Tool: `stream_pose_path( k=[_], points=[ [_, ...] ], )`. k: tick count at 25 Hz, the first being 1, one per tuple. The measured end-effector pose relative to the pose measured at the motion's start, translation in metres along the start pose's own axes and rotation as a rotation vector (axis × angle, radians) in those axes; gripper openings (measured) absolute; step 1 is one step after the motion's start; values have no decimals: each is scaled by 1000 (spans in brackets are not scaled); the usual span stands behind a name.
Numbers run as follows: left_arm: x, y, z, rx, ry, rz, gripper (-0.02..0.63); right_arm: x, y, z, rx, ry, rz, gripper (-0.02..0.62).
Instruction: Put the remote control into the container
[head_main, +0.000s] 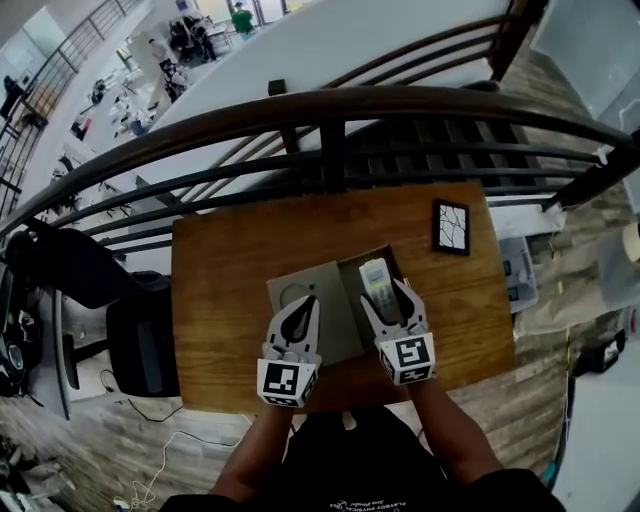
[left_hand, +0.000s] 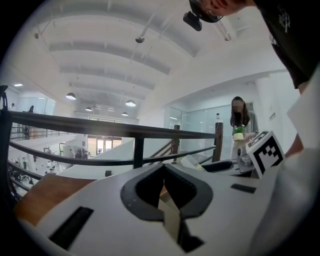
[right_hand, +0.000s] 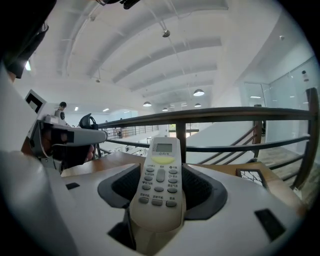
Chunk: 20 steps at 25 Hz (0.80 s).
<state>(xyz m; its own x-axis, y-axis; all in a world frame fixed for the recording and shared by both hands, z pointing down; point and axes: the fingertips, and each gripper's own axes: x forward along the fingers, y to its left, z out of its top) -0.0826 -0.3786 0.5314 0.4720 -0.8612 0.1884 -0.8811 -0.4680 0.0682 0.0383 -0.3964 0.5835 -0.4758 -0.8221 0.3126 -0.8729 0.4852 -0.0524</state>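
- Two tongs are busy: the right tongs (head_main: 386, 294) clench the white remote control (head_main: 374, 278) above the open cardboard box (head_main: 366, 255) on the desk (head_main: 225, 300).
- The left tongs (head_main: 303, 308) pinch what looks like its flap (head_main: 335, 300).
- Hold the flap back, lower the remote lengthwise, and release it once it rests inside.

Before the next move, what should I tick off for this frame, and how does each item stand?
1. Remote control clamped between the right gripper jaws: ok.
2. Left gripper shut on the cardboard flap: ok.
3. Container open at the top: ok.
4. Remote control over the container opening in the head view: ok.
5. Remote control already resting on the container floor: cannot tell.
6. Framed picture apart from the container: ok.
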Motion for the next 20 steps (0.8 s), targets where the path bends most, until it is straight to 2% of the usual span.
stream_pose_path(
  k=[8,15,20],
  points=[
    [4,-3,-25,-29,49,-4,8,16,-9,-36,-13,114,-21,265],
    [3,1,-42,-36,78,2,8,33,-17,-61,42,211,-46,265],
    [3,2,-53,-46,100,15,8,42,-17,-72,45,262,-40,265]
  ],
)
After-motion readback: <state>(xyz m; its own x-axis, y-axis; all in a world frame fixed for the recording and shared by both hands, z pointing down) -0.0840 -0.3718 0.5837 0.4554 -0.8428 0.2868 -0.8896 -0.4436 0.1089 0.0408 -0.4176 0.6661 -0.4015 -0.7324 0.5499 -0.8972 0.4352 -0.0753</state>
